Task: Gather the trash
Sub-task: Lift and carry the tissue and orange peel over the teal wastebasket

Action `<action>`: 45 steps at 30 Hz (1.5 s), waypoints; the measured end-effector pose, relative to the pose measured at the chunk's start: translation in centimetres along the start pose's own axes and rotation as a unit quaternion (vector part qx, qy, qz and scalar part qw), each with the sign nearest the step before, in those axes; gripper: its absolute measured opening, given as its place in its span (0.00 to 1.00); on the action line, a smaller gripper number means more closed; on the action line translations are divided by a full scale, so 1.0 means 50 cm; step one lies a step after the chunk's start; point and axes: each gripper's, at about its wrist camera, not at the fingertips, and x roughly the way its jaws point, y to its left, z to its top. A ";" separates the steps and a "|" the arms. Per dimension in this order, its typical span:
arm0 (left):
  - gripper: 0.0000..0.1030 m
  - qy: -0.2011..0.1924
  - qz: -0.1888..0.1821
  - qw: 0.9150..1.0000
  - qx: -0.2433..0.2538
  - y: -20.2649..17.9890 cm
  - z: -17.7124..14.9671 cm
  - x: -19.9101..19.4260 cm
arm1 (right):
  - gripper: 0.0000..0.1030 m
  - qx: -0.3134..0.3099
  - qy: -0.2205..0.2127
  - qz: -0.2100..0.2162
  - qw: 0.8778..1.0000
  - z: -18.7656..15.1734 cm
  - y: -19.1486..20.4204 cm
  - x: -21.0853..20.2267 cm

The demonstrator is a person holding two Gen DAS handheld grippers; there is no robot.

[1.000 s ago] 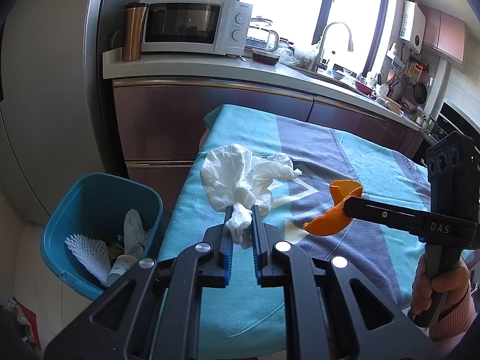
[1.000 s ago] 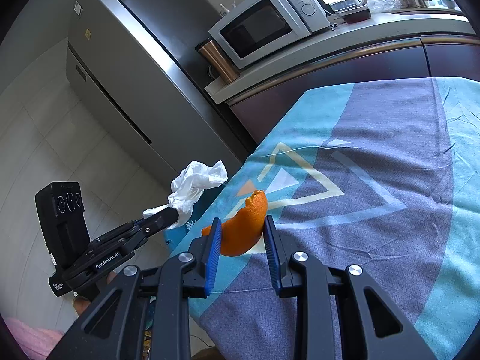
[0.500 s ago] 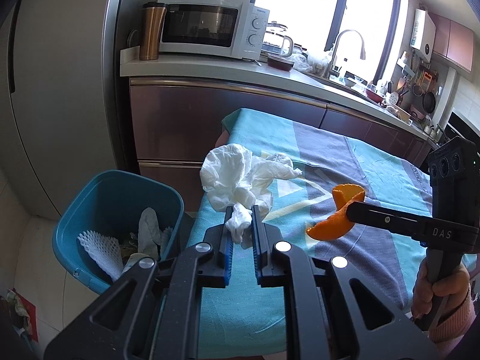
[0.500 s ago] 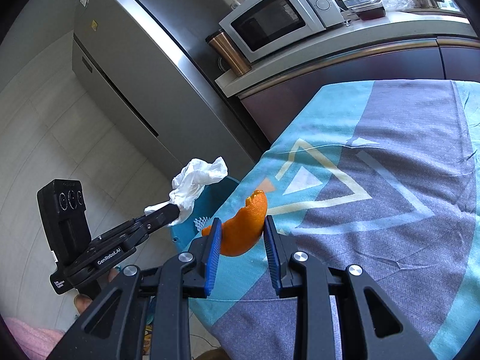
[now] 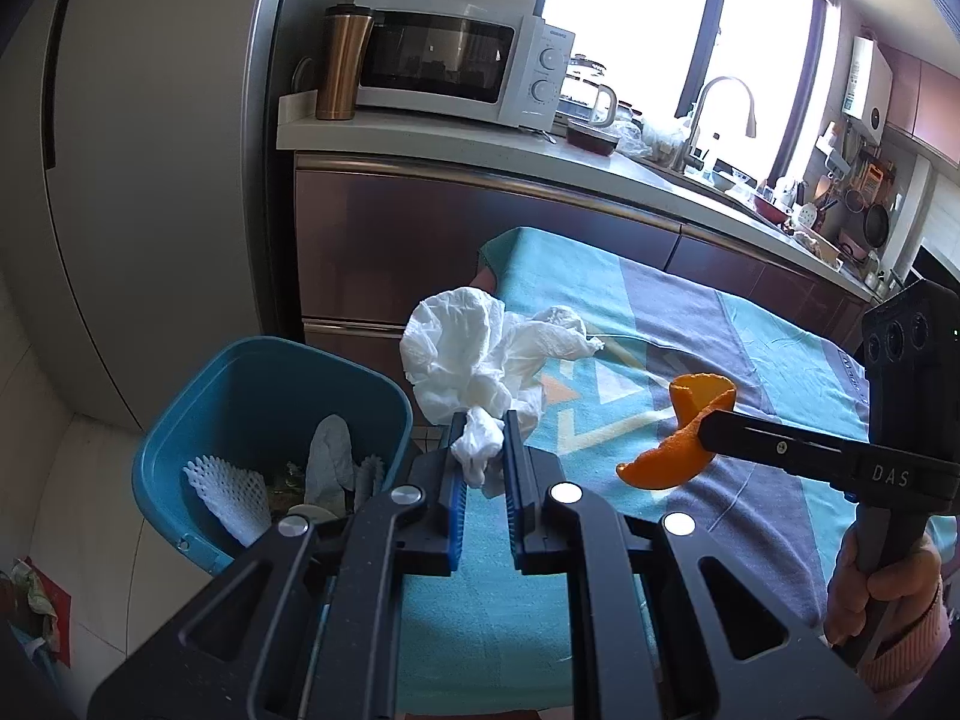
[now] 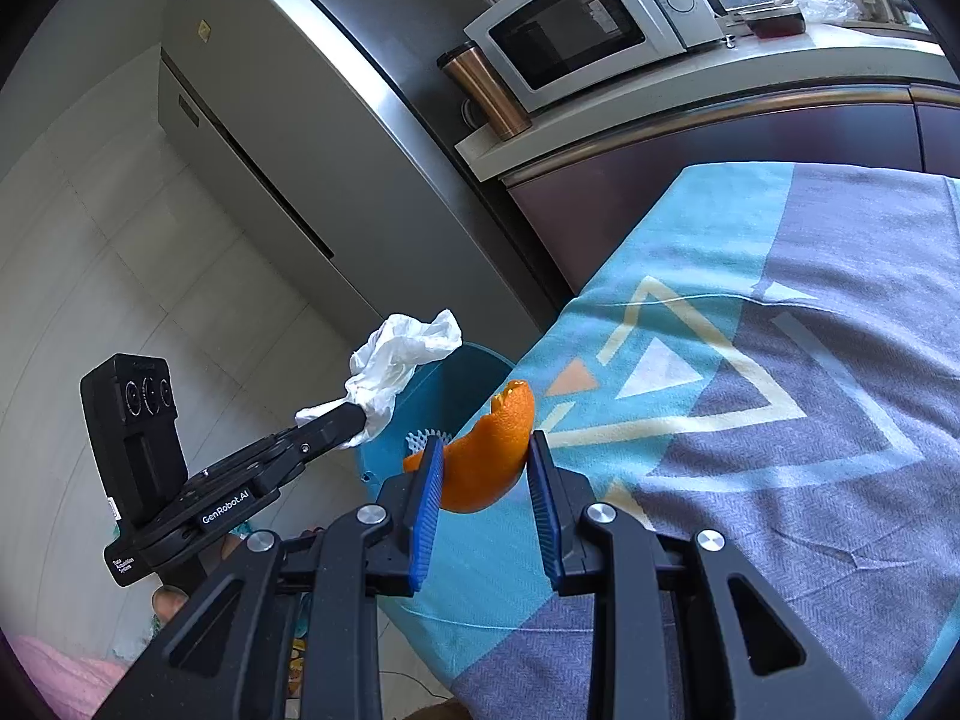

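Note:
My left gripper [image 5: 483, 427] is shut on a crumpled white tissue [image 5: 474, 354], held in the air by the table's left edge, just right of the blue trash bin [image 5: 198, 378]. The bin stands on the floor and holds white foam netting and other scraps. My right gripper [image 6: 483, 447] is shut on a curved orange peel [image 6: 489, 456], above the left part of the tablecloth [image 6: 780, 480]. In the right wrist view the left gripper [image 6: 354, 417] carries the tissue [image 6: 402, 360] over the bin [image 6: 444, 384]. The left wrist view shows the right gripper [image 5: 705, 429] with the peel [image 5: 678, 450].
A counter [image 5: 480, 144] behind the table carries a microwave [image 5: 456, 60], a copper tumbler [image 5: 342, 60], a kettle and a sink. A tall grey fridge [image 5: 150, 150] stands left of it. A hand in a pink sleeve [image 5: 882, 600] holds the right gripper.
Both grippers have shifted left toward the bin, each keeping its hold. The bin shows more fully in the left wrist view and nearer in the right wrist view.

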 end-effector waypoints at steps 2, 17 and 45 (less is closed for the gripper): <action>0.11 -0.001 0.004 1.000 -0.004 0.008 -0.001 -0.004 | 0.26 -0.003 0.002 0.003 1.000 0.002 0.005 0.005; 0.11 -0.007 0.026 0.999 -0.024 0.060 0.001 -0.016 | 0.26 -0.019 0.020 0.019 0.999 0.018 0.033 0.053; 0.11 -0.003 0.076 0.995 -0.059 0.154 0.009 0.002 | 0.26 -0.043 0.063 0.038 0.996 0.057 0.065 0.159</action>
